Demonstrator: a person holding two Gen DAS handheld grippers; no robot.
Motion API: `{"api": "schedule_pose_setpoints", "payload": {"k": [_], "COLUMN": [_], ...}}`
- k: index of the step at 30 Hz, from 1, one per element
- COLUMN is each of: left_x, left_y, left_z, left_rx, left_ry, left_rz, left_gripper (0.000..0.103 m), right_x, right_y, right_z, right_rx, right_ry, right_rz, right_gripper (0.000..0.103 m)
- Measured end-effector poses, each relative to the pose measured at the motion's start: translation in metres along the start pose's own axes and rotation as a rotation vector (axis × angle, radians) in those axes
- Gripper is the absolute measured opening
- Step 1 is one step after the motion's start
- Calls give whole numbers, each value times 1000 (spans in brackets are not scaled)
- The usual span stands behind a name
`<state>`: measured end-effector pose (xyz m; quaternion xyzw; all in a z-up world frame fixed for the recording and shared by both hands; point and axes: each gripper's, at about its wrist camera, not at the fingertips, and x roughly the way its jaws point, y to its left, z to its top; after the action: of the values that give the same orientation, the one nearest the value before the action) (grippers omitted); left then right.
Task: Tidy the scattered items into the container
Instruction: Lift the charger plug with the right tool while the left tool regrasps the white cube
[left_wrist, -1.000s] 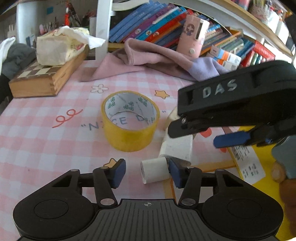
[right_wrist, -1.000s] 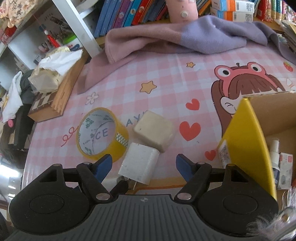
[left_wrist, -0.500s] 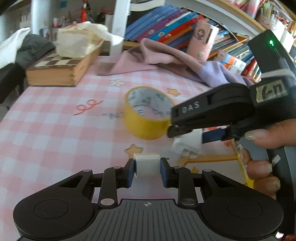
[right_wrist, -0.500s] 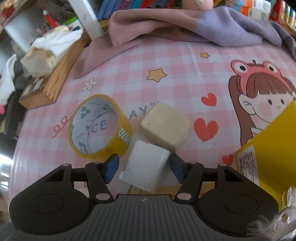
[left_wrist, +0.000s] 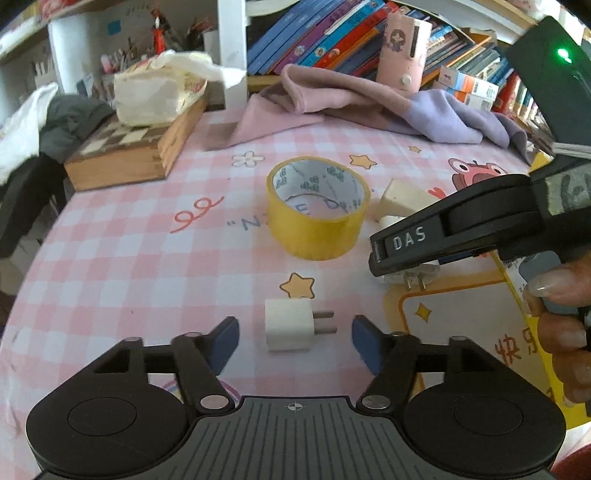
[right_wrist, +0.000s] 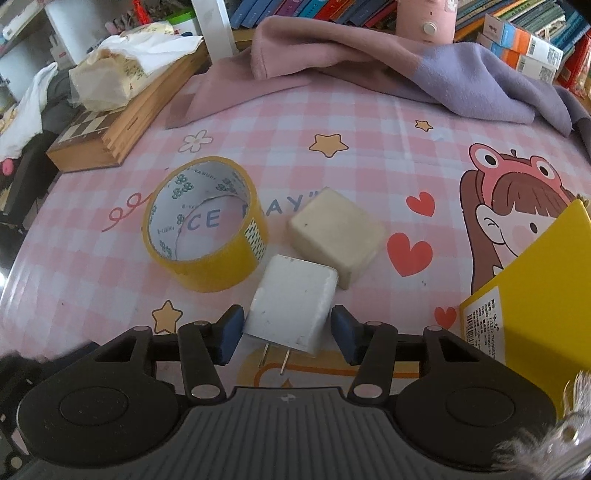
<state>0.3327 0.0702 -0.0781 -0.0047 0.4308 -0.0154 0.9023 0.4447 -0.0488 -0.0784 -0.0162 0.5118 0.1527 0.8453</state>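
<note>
Left tool (left_wrist: 295, 334) stands released: half a second ago its blue pads were clamped on the small white two-pin charger plug (left_wrist: 290, 325), and its jaws have just been opening, so the plug now lies free on the pink checked tabletop (left_wrist: 147, 258) between the spread pads, touching neither. Right tool (right_wrist: 286, 332) has just been closing its jaws around the larger white charger block (right_wrist: 293, 304), which a second ago lay well inside a much wider gap; the left pad now looks just against the block's side, the right pad a sliver off, so whether it grips yet I cannot tell.

From the left wrist view the black body of the right tool covers most of the larger block, leaving only its pins and a corner showing. A hand (left_wrist: 561, 332) is cut off at the right edge. The yellow cardboard box (right_wrist: 535, 306) is cropped by the frame, its inside out of sight.

The small plug lies on its side, its long axis running left to right, pins pointing right. The larger block lies flat with its pins pointing toward the right wrist camera. Beyond it a cream-coloured cube (right_wrist: 336, 236) touches its far corner, and a roll of yellow packing tape (right_wrist: 205, 223) stands just beside.
</note>
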Motion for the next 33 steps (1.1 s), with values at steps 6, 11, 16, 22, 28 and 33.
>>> {"api": "schedule_pose_setpoints", "payload": {"k": [6,11,16,22,28,33], "left_x": [9,15,12,-13,-40,-69], "left_y": [-6,-5,-1,16,31,38], "left_z": [0,-3,-2,-2,-6,-16], "left_rx": [55,65,40,-70,-157,-204], "left_ry": [-6,-5,-8,-50,-73,-91], "left_rz": [39,4,-26,-62,-99,-142], "left_gripper": [69,43,42,42,42,42], "right_x": [3,4,3,-17,-44,-69], "right_y": [5,10,8,3,6,0], "right_z": [0,-6,-6,-2,-9,-26], "right_rx": [-27,-78,-60,0,4,52], "right_ry": [-12,-30,-29,-35,-56,-27], "right_rz": [-19,-37,-15,61,102,170], "right_gripper": [50,50,48,45,45,45]}}
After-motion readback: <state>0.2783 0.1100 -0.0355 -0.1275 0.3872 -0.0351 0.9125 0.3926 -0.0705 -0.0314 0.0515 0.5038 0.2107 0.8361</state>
